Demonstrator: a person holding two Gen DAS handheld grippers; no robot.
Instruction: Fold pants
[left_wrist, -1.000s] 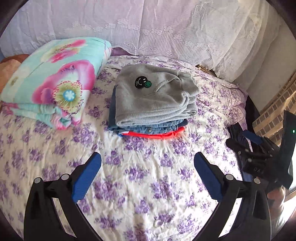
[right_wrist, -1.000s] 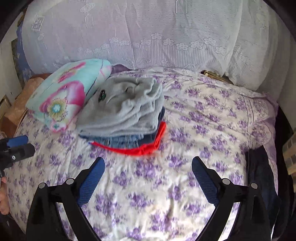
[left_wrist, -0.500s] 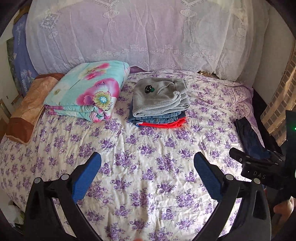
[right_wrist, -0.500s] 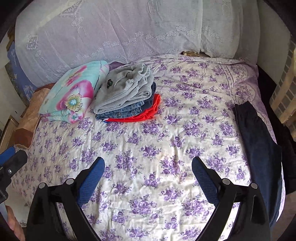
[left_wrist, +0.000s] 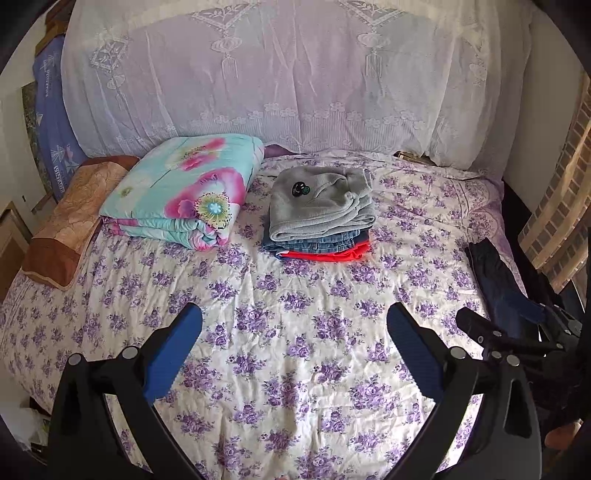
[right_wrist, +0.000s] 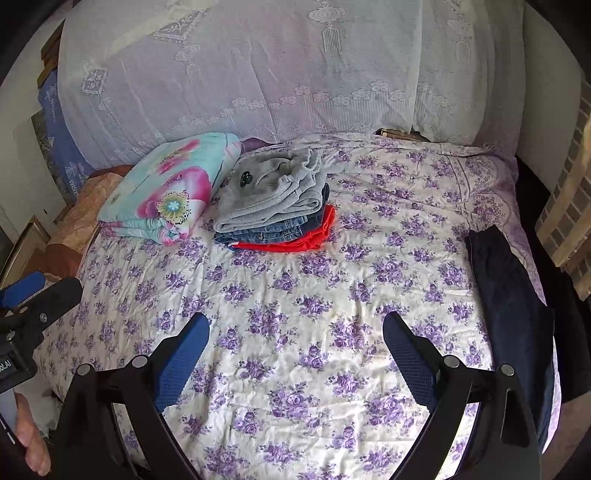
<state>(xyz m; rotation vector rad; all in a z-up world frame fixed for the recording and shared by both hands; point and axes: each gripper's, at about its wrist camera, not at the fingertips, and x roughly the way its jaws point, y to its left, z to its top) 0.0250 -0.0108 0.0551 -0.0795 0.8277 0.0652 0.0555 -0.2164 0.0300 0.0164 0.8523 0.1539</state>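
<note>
We hold the left hand-held gripper (left_wrist: 294, 332) up over the bed (left_wrist: 295, 369), its blue fingers (left_wrist: 171, 349) spread wide with nothing between them. The right hand-held gripper (right_wrist: 295, 338) is the same: wide open, holding nothing, touching nothing. We think both hang open like this because they are ready to pick up the next thing.

Below them the flowery sheet is bare in the middle, which gives room to lay clothes flat. Off at the right edge of the bed lie the dark pants (right_wrist: 513, 310), stretched out long. They look not folded yet, though the edge of the view bends things, so we are not sure how they lie. They are well apart from both grippers, and nearer the right one.

Farther back sits a stack of folded clothes (left_wrist: 319, 214): gray on top, then jeans, then red. It looks like the done pile. Just beside it on the left is a folded flower blanket (left_wrist: 184, 190).
</note>
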